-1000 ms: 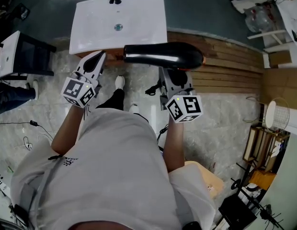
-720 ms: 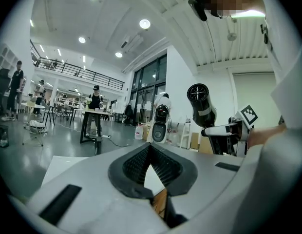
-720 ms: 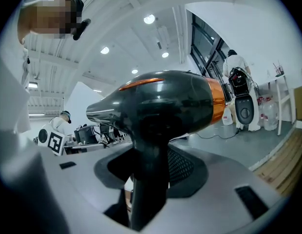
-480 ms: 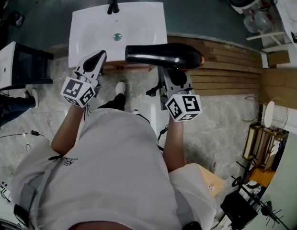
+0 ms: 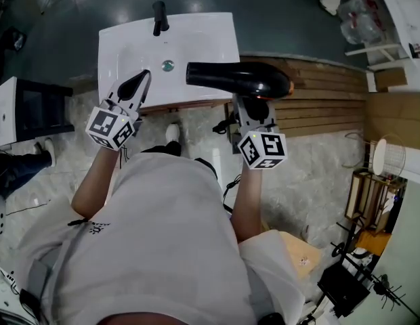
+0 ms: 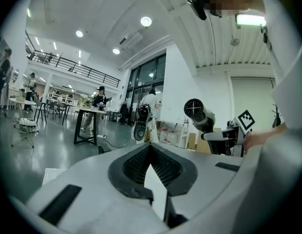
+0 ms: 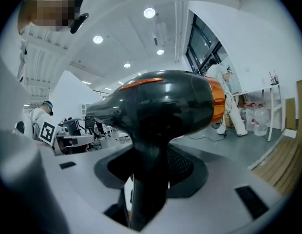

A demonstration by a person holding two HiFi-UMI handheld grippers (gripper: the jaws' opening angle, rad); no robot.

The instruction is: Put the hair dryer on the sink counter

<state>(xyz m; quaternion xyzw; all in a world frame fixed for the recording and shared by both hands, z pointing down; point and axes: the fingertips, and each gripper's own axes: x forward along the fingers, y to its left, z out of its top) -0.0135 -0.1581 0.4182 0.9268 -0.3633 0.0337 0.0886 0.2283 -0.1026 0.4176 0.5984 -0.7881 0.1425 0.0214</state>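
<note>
Right gripper (image 5: 248,104): jaws clamped on the handle of the hair dryer (image 5: 237,78). The right gripper view shows the black handle standing between the two ridged pads, with the barrel across the far end of the jaws. The grip looks firm and the handle sits roughly centred.

Hair dryer: glossy black body with an orange band at the rear end. It is carried with the barrel lying crosswise in front of the person, nozzle toward the person's left. From above, the nozzle end overlaps the front right part of the white sink counter (image 5: 203,36), and the orange rear end overlaps the wooden slatted platform (image 5: 325,93) beside it. No view shows whether it touches the counter.

Left gripper (image 5: 139,82): jaws closed together with nothing between them. From above, its black tips overlap the front left edge of the sink counter, well apart from the hair dryer. The left gripper view shows the dryer's round nozzle off to its right.

Sink counter: a black faucet (image 5: 159,16) stands at the far edge and a round drain (image 5: 168,65) sits in the basin, between the two grippers as seen from above.

The person wears a light grey shirt (image 5: 149,235). Other people stand in the hall beyond, too small to describe.
</note>
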